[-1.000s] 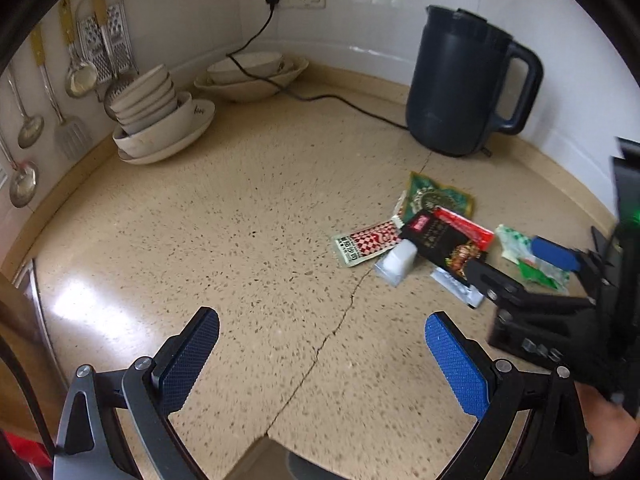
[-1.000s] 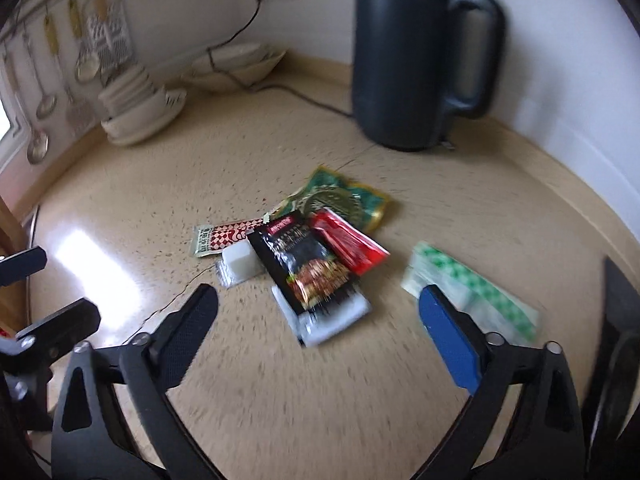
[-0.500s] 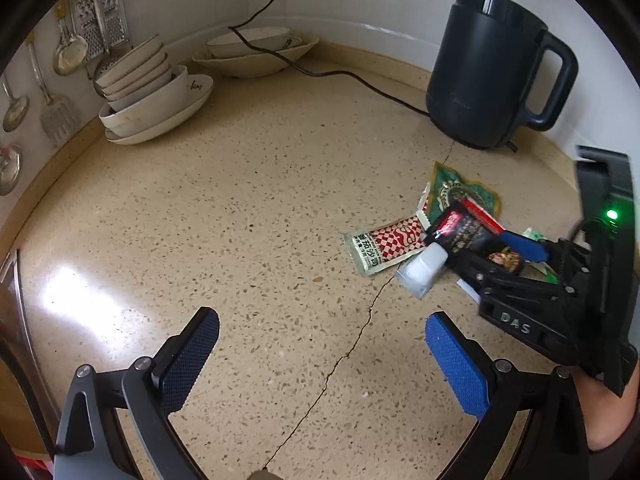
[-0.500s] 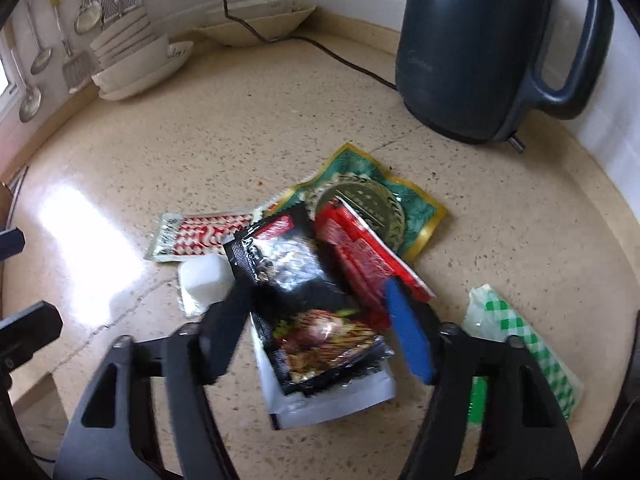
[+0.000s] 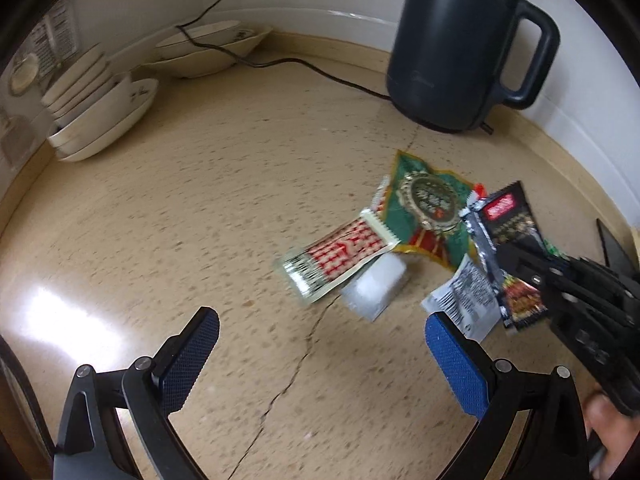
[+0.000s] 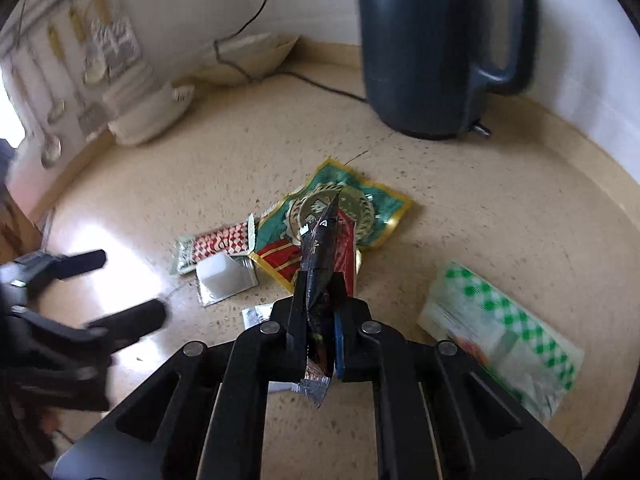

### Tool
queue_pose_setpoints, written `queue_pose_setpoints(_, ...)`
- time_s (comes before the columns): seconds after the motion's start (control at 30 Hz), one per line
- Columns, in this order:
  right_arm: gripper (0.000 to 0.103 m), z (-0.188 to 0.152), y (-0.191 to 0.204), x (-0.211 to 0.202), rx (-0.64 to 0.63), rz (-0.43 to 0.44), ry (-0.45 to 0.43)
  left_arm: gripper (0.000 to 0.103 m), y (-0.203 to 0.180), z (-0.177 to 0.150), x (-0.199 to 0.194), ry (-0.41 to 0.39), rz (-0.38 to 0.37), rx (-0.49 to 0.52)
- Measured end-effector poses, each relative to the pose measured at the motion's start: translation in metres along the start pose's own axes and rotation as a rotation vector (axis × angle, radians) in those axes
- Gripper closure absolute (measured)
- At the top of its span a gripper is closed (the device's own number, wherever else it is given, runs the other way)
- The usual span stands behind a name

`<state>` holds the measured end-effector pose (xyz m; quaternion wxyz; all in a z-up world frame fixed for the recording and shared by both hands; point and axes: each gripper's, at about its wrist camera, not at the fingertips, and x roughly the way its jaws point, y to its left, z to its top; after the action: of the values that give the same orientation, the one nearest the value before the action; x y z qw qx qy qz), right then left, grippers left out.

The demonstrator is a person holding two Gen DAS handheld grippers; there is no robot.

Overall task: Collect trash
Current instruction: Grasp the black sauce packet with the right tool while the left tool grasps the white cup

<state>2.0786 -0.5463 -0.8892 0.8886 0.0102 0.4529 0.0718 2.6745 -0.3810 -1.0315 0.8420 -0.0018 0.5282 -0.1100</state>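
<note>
A pile of wrappers lies on the speckled counter (image 5: 200, 208) in front of the kettle. My right gripper (image 6: 320, 284) has its jaws closing on the black snack wrapper (image 6: 320, 248), which stands edge-up between the pads. In the left wrist view that black wrapper (image 5: 508, 240) is pinched by the right gripper (image 5: 516, 258) at the right. Around it lie a green-gold wrapper (image 5: 428, 204), a red-white checked wrapper (image 5: 340, 256), a small white tub (image 5: 376, 284) and a white labelled wrapper (image 5: 464, 292). My left gripper (image 5: 320, 340) hangs open just short of the pile, nothing between its fingers.
A dark kettle (image 5: 460, 44) stands behind the pile, its cord (image 5: 304, 68) running to the wall. Stacked bowls (image 5: 100, 116) sit at the left and more bowls (image 5: 204, 52) in the corner. A green-checked packet (image 6: 500, 328) lies right of the pile. A crack (image 5: 296, 372) crosses the counter.
The right gripper went from wide open to closed on the black wrapper and tipped it on edge. The left gripper came lower and nearer to the pile.
</note>
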Motion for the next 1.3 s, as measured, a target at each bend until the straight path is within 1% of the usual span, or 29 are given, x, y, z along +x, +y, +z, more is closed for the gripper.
queue_pose_setpoints(0.07, 0.093, -0.002, -0.008, -0.009, 0.042, 0.009, -0.021, 0.003, -0.004, 0.004, 0.007, 0.001, -0.007, 0.016)
queue_pose_setpoints(0.1, 0.093, -0.003, -0.010, -0.012, 0.055, 0.008, -0.030, 0.004, -0.007, 0.010, 0.018, 0.004, -0.015, 0.030)
queue_pose_setpoints(0.13, 0.093, -0.004, -0.014, -0.014, 0.070, 0.003, -0.028, 0.009, -0.010, 0.010, 0.021, 0.005, -0.026, 0.041)
queue_pose_setpoints(0.2, 0.093, -0.008, -0.021, -0.019, 0.103, 0.015, -0.036, 0.017, -0.016, 0.016, 0.038, 0.011, -0.035, 0.061)
queue_pose_setpoints(0.23, 0.093, -0.008, -0.024, -0.019, 0.111, 0.015, -0.032, 0.023, -0.017, 0.010, 0.034, 0.015, -0.044, 0.071)
queue_pose_setpoints(0.27, 0.093, -0.009, -0.025, -0.017, 0.116, 0.011, -0.027, 0.026, -0.021, 0.006, 0.036, 0.021, -0.048, 0.081)
queue_pose_setpoints(0.3, 0.093, -0.012, -0.028, -0.018, 0.124, 0.012, -0.029, 0.031, -0.021, 0.010, 0.040, 0.027, -0.050, 0.089)
queue_pose_setpoints(0.33, 0.093, -0.014, -0.030, -0.017, 0.132, 0.013, -0.026, 0.033, -0.023, 0.013, 0.045, 0.030, -0.052, 0.097)
queue_pose_setpoints(0.37, 0.093, -0.016, -0.032, -0.016, 0.140, 0.012, -0.016, 0.034, -0.029, 0.006, 0.037, 0.022, -0.041, 0.102)
queue_pose_setpoints(0.4, 0.093, -0.019, -0.034, -0.016, 0.144, 0.011, -0.014, 0.041, -0.029, 0.009, 0.041, 0.013, -0.035, 0.108)
queue_pose_setpoints(0.43, 0.093, -0.021, -0.035, -0.016, 0.146, 0.006, -0.010, 0.051, -0.030, 0.013, 0.044, 0.003, -0.029, 0.115)
queue_pose_setpoints(0.47, 0.093, -0.024, -0.038, -0.016, 0.149, 0.000, 0.000, 0.057, -0.030, 0.013, 0.044, -0.004, -0.026, 0.118)
queue_pose_setpoints(0.5, 0.092, -0.028, -0.040, -0.016, 0.154, 0.000, 0.006, 0.072, -0.030, 0.014, 0.046, -0.008, -0.031, 0.118)
queue_pose_setpoints(0.53, 0.090, -0.030, -0.042, -0.016, 0.159, -0.003, 0.005, 0.079, -0.030, 0.016, 0.050, -0.002, -0.045, 0.116)
queue_pose_setpoints(0.57, 0.086, -0.033, -0.043, -0.017, 0.164, -0.011, 0.008, 0.080, -0.030, 0.011, 0.043, -0.003, -0.057, 0.107)
queue_pose_setpoints(0.63, 0.081, -0.038, -0.045, -0.020, 0.178, -0.009, 0.004, 0.081, -0.026, 0.012, 0.049, -0.005, -0.069, 0.099)
queue_pose_setpoints(0.67, 0.077, -0.039, -0.045, -0.022, 0.183, -0.013, -0.003, 0.084, -0.026, 0.007, 0.045, -0.008, -0.069, 0.096)
queue_pose_setpoints(0.7, 0.076, -0.040, -0.045, -0.023, 0.182, -0.021, -0.002, 0.087, -0.023, 0.005, 0.046, -0.007, -0.076, 0.093)
queue_pose_setpoints(0.77, 0.077, -0.043, -0.045, -0.026, 0.180, -0.016, -0.015, 0.087, -0.026, -0.006, 0.037, -0.005, -0.083, 0.087)
queue_pose_setpoints(0.8, 0.077, -0.043, -0.044, -0.026, 0.178, -0.014, -0.013, 0.087, -0.025, -0.006, 0.039, -0.003, -0.085, 0.088)
queue_pose_setpoints(0.9, 0.076, -0.046, -0.042, -0.021, 0.172, 0.000, 0.019, 0.087, -0.022, -0.016, 0.034, -0.003, -0.095, 0.086)
queue_pose_setpoints(0.93, 0.074, -0.047, -0.041, -0.022, 0.169, -0.003, 0.020, 0.087, -0.019, -0.019, 0.034, -0.002, -0.095, 0.087)
queue_pose_setpoints(0.97, 0.063, -0.049, -0.039, -0.022, 0.158, -0.009, 0.022, 0.087, -0.017, -0.024, 0.023, 0.000, -0.097, 0.087)
queue_pose_setpoints(1.0, 0.056, -0.051, -0.036, -0.023, 0.146, -0.018, 0.028, 0.087, -0.015, -0.026, 0.023, 0.002, -0.098, 0.083)
queue_pose_setpoints(1.03, 0.046, -0.054, -0.034, -0.023, 0.134, -0.025, 0.031, 0.087, -0.013, -0.029, 0.022, 0.005, -0.101, 0.079)
queue_pose_setpoints(1.13, 0.045, -0.061, -0.026, -0.024, 0.097, -0.013, 0.049, 0.087, -0.002, -0.038, 0.020, 0.011, -0.106, 0.055)
queue_pose_setpoints(1.17, 0.046, -0.063, -0.023, -0.025, 0.078, -0.006, 0.057, 0.087, 0.002, -0.041, 0.013, 0.013, -0.105, 0.047)
queue_pose_setpoints(1.23, 0.044, -0.069, -0.015, -0.025, 0.044, -0.016, 0.065, 0.087, 0.006, -0.049, 0.011, 0.021, -0.124, 0.033)
queue_pose_setpoints(1.3, 0.045, -0.073, -0.011, -0.023, 0.021, -0.016, 0.080, 0.087, 0.006, -0.054, 0.003, 0.027, -0.129, 0.032)
